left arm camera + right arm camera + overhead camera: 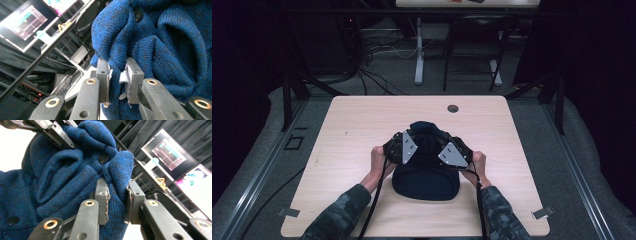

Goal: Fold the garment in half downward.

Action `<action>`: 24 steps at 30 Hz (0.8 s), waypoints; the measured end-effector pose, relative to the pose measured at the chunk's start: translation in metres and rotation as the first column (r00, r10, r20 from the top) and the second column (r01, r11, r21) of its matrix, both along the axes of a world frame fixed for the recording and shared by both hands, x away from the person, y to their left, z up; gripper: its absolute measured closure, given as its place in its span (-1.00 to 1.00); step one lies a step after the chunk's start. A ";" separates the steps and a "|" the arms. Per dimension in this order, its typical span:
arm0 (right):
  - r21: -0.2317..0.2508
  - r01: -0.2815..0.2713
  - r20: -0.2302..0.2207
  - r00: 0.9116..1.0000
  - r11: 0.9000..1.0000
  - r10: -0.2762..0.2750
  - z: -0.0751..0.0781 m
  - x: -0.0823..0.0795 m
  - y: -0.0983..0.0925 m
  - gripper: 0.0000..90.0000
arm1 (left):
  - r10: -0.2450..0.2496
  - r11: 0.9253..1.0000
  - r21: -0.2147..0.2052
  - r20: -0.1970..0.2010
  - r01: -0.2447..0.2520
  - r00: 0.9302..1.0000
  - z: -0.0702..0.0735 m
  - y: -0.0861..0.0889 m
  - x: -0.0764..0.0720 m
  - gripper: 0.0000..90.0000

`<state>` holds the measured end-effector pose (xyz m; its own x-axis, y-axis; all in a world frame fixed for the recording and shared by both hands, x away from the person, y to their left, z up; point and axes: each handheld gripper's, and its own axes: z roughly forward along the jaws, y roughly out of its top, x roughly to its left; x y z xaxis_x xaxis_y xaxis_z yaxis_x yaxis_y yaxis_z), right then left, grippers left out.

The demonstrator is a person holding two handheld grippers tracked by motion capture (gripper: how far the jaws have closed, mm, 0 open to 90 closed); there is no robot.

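Observation:
A dark blue knitted garment (pixel 426 172) with dark buttons lies bunched in the middle of the wooden table (pixel 362 120). My left gripper (pixel 404 145) is shut on a fold of its upper edge; in the left gripper view the knit (pixel 160 50) is pinched between the jaws of that gripper (pixel 117 82). My right gripper (pixel 453 151) is shut on the opposite side of the same raised edge, with fabric (pixel 62 182) squeezed inside the right gripper (pixel 117 202). The left gripper's jaws (pixel 53 132) show at the top left of the right gripper view. Both hold the cloth lifted off the table.
A round cable hole (pixel 453 108) sits near the table's far edge. Beyond the table stand desk legs (pixel 419 50), floor cables and dark curtains. Lit monitors (pixel 172 152) show behind the garment in both gripper views. Bare tabletop lies left, right and behind the garment.

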<state>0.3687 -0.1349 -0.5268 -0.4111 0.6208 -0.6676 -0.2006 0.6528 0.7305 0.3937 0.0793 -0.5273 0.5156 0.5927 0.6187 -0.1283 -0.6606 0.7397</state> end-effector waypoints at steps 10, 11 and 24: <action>-0.016 -0.043 -0.030 0.999 0.999 0.043 -0.006 -0.012 -0.001 0.65 | -0.022 1.000 0.006 -0.024 0.022 0.999 -0.003 0.002 -0.012 0.68; -0.018 -0.047 -0.039 0.998 0.999 0.047 -0.006 -0.013 -0.001 0.64 | -0.023 1.000 0.010 -0.039 0.024 0.999 -0.004 0.003 -0.013 0.68; 0.010 -0.110 -0.190 0.976 0.994 0.110 -0.006 -0.025 -0.008 0.62 | -0.079 0.997 -0.011 -0.172 0.078 0.982 -0.007 0.014 -0.026 0.67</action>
<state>0.3436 -0.1431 -0.5328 -0.5962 0.5640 -0.5713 -0.1293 0.6349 0.7617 0.3674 0.0935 -0.5346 0.6593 0.5488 0.5139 -0.0497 -0.6502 0.7582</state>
